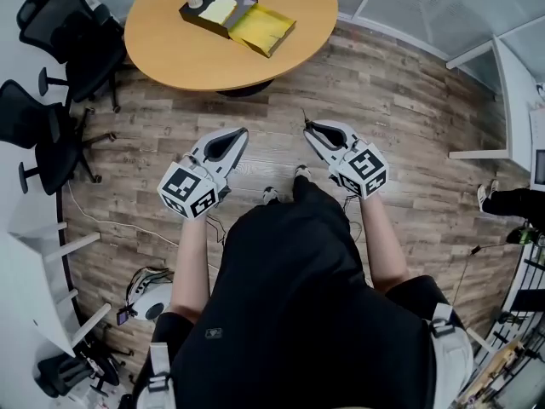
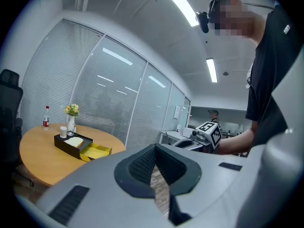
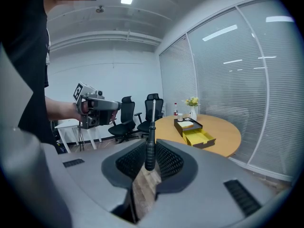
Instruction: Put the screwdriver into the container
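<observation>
Right gripper (image 1: 309, 127): jaws clamped on the screwdriver (image 3: 150, 148). They pinch the dark handle, and the shaft sticks out past the jaw tips, pointing away from the person. In the right gripper view it reads close to upright, handle end low between the pads.

Left gripper (image 1: 242, 133): jaws pressed together, nothing between them — only wooden floor (image 1: 409, 135) shows through the slot behind the tips.

Both grippers are held out in front of the person, side by side over the floor, tips angled toward each other but apart.

The container (image 1: 236, 17) is a black box with a yellow section open at one end. It sits on the round tabletop (image 1: 281, 58), well apart from both grippers and ahead of them. The screwdriver is not over the tabletop — it is in the air above the floor, short of the tabletop's edge.

A small vase of flowers (image 3: 192, 103) stands just behind the container. Black office chairs (image 1: 60, 49) stand left of the tabletop.
</observation>
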{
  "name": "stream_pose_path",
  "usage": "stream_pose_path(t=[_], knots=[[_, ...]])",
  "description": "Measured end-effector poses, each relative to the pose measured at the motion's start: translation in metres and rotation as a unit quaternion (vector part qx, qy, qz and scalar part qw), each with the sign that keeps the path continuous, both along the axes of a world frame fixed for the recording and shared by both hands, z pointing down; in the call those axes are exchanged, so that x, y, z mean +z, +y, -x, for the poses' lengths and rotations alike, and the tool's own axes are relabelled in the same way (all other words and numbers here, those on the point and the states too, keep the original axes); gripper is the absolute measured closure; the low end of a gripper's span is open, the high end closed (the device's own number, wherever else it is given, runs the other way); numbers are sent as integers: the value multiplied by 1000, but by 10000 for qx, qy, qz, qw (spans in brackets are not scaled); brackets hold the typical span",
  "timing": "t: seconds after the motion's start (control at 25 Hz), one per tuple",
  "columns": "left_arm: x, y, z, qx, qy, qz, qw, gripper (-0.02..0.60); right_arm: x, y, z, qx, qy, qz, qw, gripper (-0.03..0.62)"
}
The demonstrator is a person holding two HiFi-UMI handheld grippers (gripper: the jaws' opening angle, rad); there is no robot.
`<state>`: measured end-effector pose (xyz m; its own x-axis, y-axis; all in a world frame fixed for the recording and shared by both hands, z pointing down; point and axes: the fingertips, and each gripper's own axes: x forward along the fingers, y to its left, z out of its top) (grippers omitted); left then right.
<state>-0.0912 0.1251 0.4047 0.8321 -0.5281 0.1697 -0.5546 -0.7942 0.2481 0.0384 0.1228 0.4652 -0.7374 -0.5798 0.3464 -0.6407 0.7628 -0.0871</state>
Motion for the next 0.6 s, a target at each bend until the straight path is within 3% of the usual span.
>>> stream_pose_path(t=[0.6], knots=[[4, -38, 6, -372, -164, 89, 9991, 578, 11, -50, 10, -385, -170, 93, 9991, 533]])
